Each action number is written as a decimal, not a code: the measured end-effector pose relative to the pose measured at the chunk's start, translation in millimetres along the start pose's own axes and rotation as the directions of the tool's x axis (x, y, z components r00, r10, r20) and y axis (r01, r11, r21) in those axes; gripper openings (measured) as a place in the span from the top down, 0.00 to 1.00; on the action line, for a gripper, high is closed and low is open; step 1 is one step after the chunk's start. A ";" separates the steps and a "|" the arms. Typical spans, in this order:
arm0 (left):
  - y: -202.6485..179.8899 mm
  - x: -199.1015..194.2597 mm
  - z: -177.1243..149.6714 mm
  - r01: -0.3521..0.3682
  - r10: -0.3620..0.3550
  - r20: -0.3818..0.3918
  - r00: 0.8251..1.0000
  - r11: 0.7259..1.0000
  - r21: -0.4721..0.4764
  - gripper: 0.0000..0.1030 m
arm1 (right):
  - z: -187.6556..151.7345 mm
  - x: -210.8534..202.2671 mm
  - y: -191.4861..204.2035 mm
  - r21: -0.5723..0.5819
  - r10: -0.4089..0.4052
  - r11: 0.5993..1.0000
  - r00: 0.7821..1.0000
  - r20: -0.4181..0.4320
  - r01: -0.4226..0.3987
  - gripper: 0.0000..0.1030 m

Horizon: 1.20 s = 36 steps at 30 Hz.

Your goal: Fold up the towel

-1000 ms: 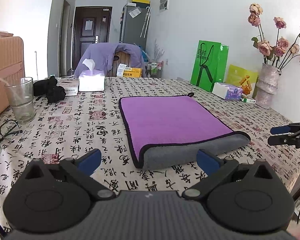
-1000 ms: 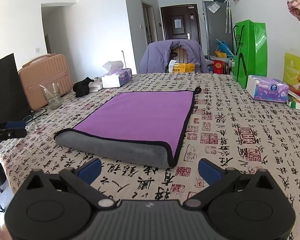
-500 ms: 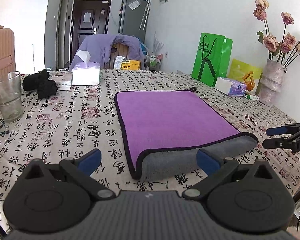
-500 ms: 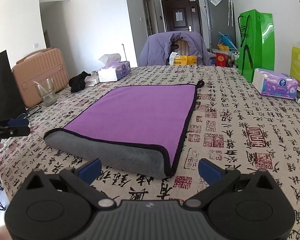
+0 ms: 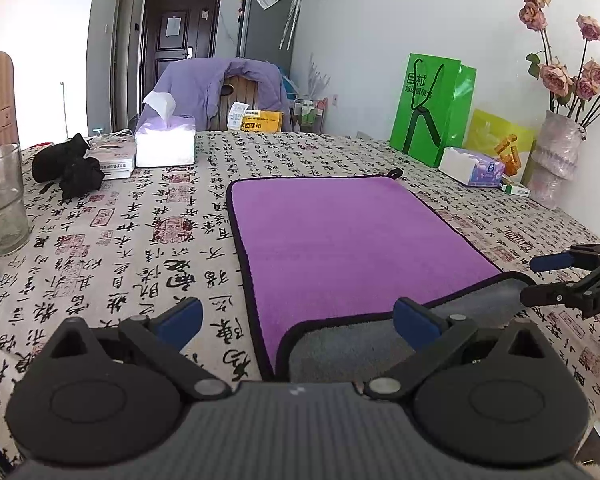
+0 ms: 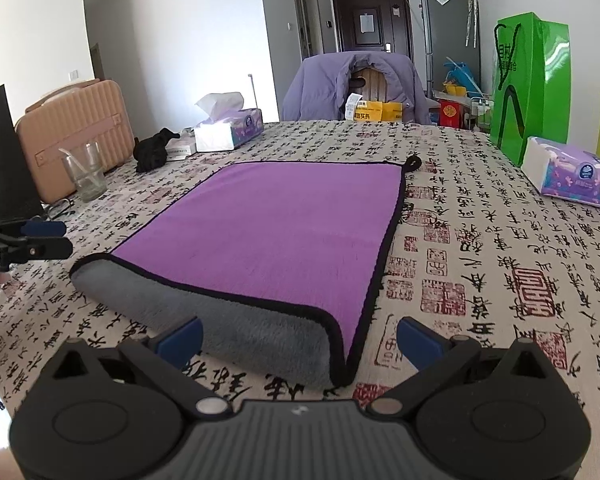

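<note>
A purple towel [image 5: 340,236] with a black hem and grey underside lies on the patterned tablecloth; its near edge is rolled over, grey side up [image 5: 340,354]. It also shows in the right wrist view [image 6: 284,224]. My left gripper [image 5: 298,318] is open, its fingers either side of the towel's near left corner. My right gripper [image 6: 298,338] is open over the near right corner. Each gripper shows in the other's view: the right one [image 5: 556,280] at the towel's right end, the left one [image 6: 40,238] at its left end.
A glass [image 5: 0,200], black cloth [image 5: 70,166], tissue box [image 5: 164,144], green bag [image 5: 432,108], tissue pack [image 5: 472,166] and flower vase [image 5: 556,160] stand around the table's edges. A pink suitcase [image 6: 76,128] stands at the left. A chair with a purple jacket [image 6: 356,84] stands at the far end.
Both grippers have moved forward and down toward the towel's rolled near edge; its corners now lie between their open fingers. The towel has not moved.
</note>
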<state>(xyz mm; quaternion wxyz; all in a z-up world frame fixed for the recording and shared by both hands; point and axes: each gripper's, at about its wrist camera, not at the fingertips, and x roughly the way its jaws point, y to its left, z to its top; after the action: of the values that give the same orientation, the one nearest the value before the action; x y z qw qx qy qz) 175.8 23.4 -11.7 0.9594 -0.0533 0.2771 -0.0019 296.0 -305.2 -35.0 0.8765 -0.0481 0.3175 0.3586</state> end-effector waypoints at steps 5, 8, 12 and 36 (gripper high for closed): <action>-1.4 10.0 -1.9 -0.002 0.001 0.006 1.000 1.000 0.008 0.00 | 0.2 8.5 -4.1 0.017 0.018 1.000 0.999 0.031 -0.019 0.00; -1.1 11.6 -2.4 -0.003 0.003 0.013 1.000 1.000 0.009 0.00 | 0.2 11.0 -6.4 0.028 0.024 0.999 0.998 0.052 -0.025 0.00; 1.0 10.7 -4.0 0.002 -0.002 0.017 1.000 1.000 0.004 0.00 | -1.0 12.7 -5.5 0.016 0.003 1.000 0.998 0.058 -0.004 0.05; -8.6 28.0 -22.0 0.020 -0.016 -0.069 0.997 0.998 0.057 0.63 | -8.3 17.2 0.5 -0.025 -0.011 1.000 1.000 0.029 0.011 0.70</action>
<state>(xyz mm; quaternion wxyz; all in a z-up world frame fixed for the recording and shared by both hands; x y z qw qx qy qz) 188.0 11.7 -44.2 0.9503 -0.0280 0.3094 -0.0203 300.6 -297.1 -51.6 0.8823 -0.0559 0.3000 0.3584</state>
